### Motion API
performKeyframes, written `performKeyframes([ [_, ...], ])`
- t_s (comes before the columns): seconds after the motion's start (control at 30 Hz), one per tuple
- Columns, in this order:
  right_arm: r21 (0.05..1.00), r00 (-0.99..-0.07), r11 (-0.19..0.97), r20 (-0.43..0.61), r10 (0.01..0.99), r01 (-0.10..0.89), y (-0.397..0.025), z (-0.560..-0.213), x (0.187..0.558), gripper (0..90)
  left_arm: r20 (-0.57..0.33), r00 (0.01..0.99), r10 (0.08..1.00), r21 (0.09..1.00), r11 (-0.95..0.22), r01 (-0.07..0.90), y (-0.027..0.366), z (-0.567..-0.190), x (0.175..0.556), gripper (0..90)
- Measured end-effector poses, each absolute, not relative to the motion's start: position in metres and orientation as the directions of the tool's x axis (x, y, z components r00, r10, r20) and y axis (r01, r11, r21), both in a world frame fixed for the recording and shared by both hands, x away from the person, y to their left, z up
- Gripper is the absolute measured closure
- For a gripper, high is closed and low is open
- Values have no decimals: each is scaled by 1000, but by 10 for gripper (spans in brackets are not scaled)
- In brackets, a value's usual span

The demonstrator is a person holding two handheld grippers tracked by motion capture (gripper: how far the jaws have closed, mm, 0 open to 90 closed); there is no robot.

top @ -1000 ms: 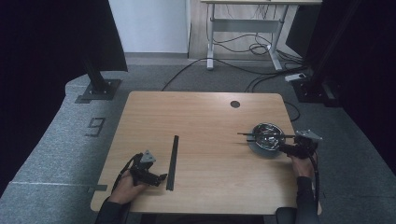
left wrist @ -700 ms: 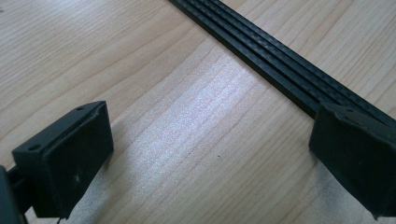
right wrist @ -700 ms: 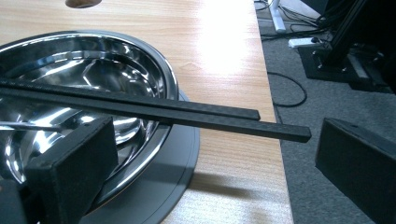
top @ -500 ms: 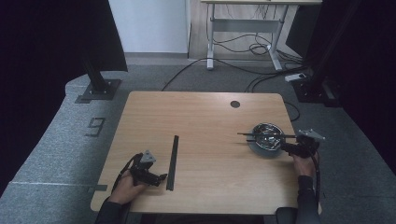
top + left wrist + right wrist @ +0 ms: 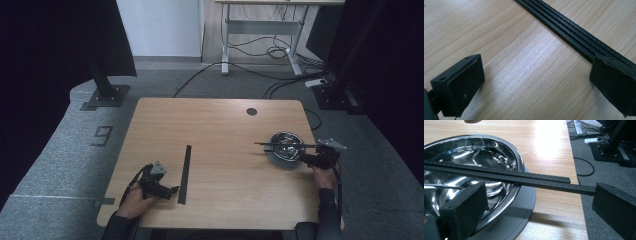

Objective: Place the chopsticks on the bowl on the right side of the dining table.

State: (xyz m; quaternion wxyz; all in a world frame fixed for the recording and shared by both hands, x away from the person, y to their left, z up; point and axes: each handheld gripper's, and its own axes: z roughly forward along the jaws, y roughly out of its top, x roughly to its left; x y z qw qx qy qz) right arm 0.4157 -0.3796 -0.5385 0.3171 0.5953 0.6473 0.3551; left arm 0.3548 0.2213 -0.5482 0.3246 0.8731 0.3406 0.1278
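A long black grooved strip lies on the wooden table, running near to far. My left gripper rests on the table just left of the strip's near end. In the left gripper view the left gripper is open over bare wood, with the strip passing by its right jaw. At the right, a steel bowl sits on a dark grey plate. Two black chopsticks lie across the bowl. My right gripper is open at the bowl's near right side, holding nothing; the chopstick ends reach toward its right jaw.
A round cable hole is in the table's far side. The table's right edge runs close to the bowl, with grey carpet beyond. Stand bases, cables and another desk sit on the floor behind the table.
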Motion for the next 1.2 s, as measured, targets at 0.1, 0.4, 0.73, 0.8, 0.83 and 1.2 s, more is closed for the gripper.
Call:
performKeyframes([
  [0.1,836,-97,45,10,995,547,-378,-539,416,7,2,735,678,654,-557,512,221,-548,355,0],
  [0.4,832,-117,58,8,993,551,-374,-540,416,14,2,735,678,654,-557,512,221,-548,355,0],
  [0.73,832,-130,67,6,991,551,-372,-540,417,23,2,735,678,654,-557,512,221,-548,355,0],
  [0.8,832,-133,68,7,991,551,-372,-541,417,26,2,735,678,654,-557,512,221,-548,355,0],
  [0.83,832,-134,69,7,991,551,-372,-541,417,27,2,735,678,654,-557,512,221,-548,355,0],
  [1.2,831,-141,73,6,990,552,-371,-541,417,40,2,735,678,654,-557,512,221,-548,355,0],
])
